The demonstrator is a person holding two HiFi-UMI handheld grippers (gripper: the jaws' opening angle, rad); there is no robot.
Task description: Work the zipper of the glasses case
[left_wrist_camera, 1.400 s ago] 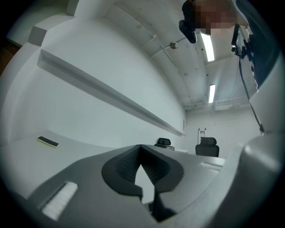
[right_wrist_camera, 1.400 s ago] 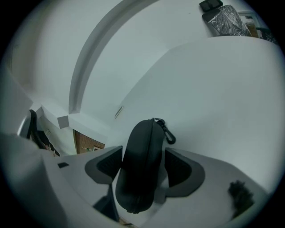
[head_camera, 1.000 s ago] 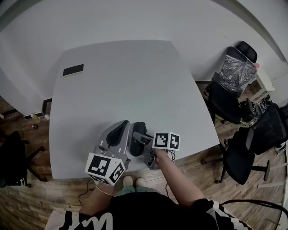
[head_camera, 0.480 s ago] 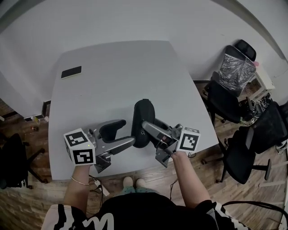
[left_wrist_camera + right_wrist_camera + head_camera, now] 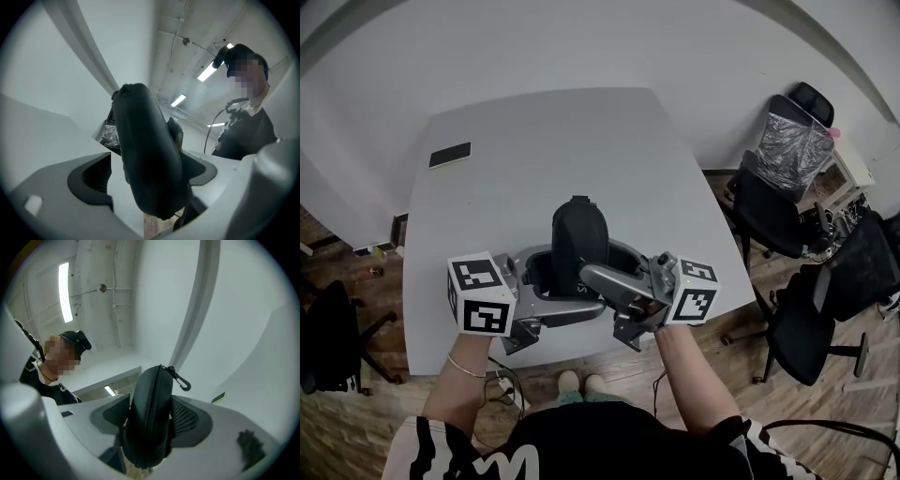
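Head view, far left: a dark flat device [image 5: 450,155] lay near the far left corner of the grey desk [image 5: 581,150], well apart from everything else. Too small to tell more about it.

Left tool [image 5: 567,284]: came in level from the left at the desk's front edge. Its jaws had just been opening and stood spread wide. In the left gripper view the glasses case [image 5: 578,236] stood between them, with a clear gap to the left pad. The far pad sat close behind the case, and contact there could not be made out. Only smooth black shell faced this camera, with no zipper in sight.

Glasses case: upright, above the front part of the desk, between the two tools. Its lower end was hidden behind the tools' jaws in the head view.

Right tool [image 5: 147,423]: pinching the case low down, with a ribbed pad pressed against each flat side. The zipper [image 5: 151,404] ran up the edge facing this camera and looked closed. A small clip [image 5: 181,380] hung at the top end, and the slider itself was hard to pick out.

Far right: black office chairs [image 5: 773,220], one wrapped in plastic film [image 5: 792,145], partly cut off by the frame edge.
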